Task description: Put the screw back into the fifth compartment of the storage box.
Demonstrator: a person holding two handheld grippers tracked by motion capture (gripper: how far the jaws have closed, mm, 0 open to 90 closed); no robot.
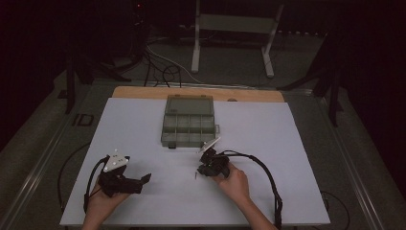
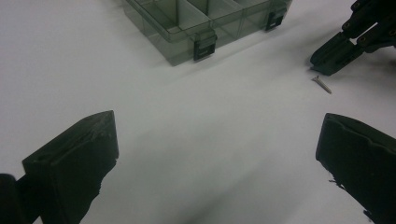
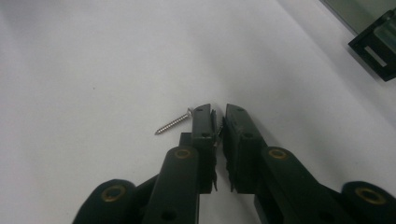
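A small silver screw (image 3: 173,122) lies on the white board (image 1: 143,124). Its head touches the outside of the left jaw tip of my right gripper (image 3: 218,112). That gripper is shut with only a thin slit between the jaws, and the screw is not between them. In the high view the right gripper (image 1: 201,170) sits just in front of the clear compartment box (image 1: 189,124), with the screw (image 1: 196,176) at its tip. My left gripper (image 2: 217,140) stands wide open over bare board at the front left (image 1: 140,178). The screw (image 2: 322,84) lies ahead of it to the right.
The compartment box (image 2: 201,23) has its lid folded back and dark latches on its front wall; one latch (image 3: 376,46) is near the right gripper. Cables trail from both grippers. A wooden table edge (image 1: 143,91) shows behind the board.
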